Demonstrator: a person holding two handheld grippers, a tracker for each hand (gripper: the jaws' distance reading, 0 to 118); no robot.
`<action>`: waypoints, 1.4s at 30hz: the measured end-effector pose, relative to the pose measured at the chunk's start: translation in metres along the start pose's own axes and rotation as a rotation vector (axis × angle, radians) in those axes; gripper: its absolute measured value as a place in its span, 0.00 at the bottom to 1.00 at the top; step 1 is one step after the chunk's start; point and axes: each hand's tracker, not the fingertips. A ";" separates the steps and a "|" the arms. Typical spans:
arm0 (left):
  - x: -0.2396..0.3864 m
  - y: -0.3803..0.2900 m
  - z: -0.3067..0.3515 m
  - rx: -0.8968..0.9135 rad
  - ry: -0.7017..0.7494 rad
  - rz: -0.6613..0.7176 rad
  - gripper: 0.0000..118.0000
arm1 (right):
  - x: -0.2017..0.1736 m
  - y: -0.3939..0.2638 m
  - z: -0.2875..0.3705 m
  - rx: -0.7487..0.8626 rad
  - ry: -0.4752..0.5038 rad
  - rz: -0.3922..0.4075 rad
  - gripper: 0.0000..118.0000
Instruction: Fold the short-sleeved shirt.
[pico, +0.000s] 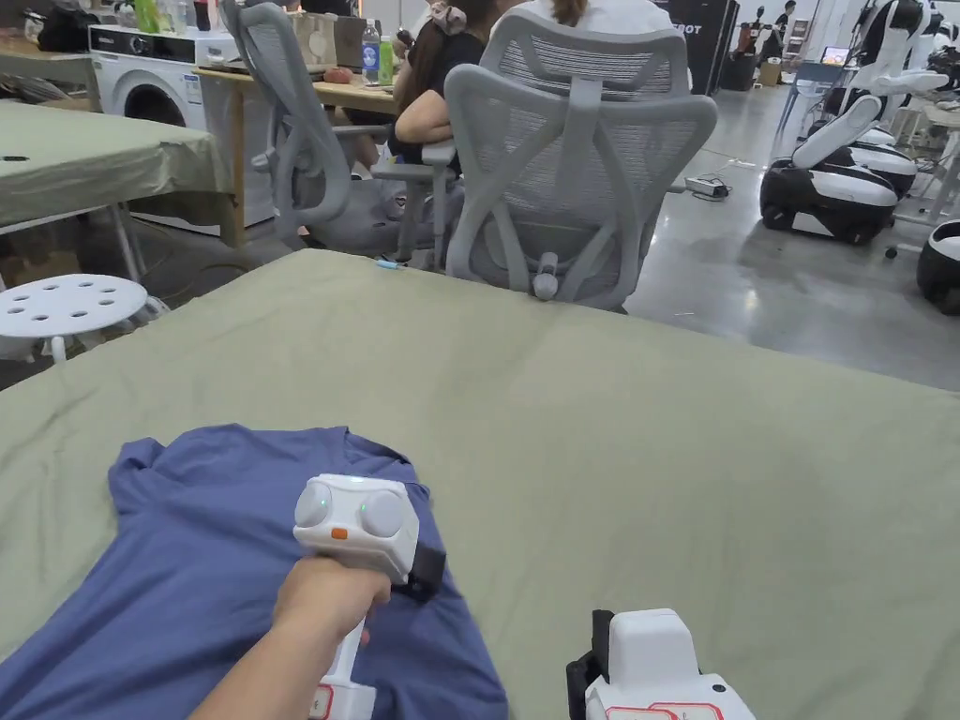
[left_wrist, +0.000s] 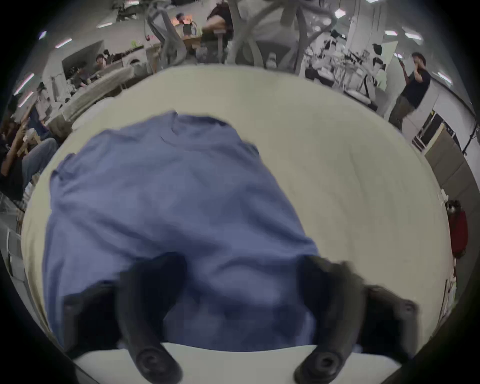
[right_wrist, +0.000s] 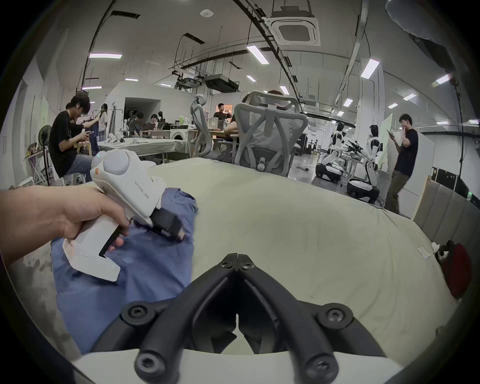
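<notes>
The right white-bodied gripper with black jaws (right_wrist: 237, 259) sits nearest, its jaw tips meeting over bare cloth, holding nothing; just beyond, the left white handheld gripper (left_wrist: 241, 275), jaws spread wide, hovers over the blue short-sleeved shirt (pico: 216, 562), gripping nothing; the shirt lies spread on the pale green cloth-covered table (pico: 656, 450); a grey mesh office chair (pico: 577, 178) stands behind.

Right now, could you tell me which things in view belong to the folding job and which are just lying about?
Job:
shirt, blue, on the table
left tool, jaws apart over the shirt
right tool, jaws together, off the shirt

Lying about:
chairs
stool
washing machine
red thing at the table's edge
</notes>
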 end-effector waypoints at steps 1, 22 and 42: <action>0.004 -0.007 0.003 0.060 0.073 -0.059 0.55 | 0.006 -0.002 0.001 -0.005 -0.007 -0.007 0.00; 0.348 -0.018 0.217 0.433 -0.562 -0.358 0.01 | 0.197 -0.024 0.199 0.076 -0.441 -0.141 0.00; 0.418 -0.109 0.124 0.399 -0.411 -0.478 0.71 | 0.260 -0.073 0.222 0.012 -0.521 -0.245 0.00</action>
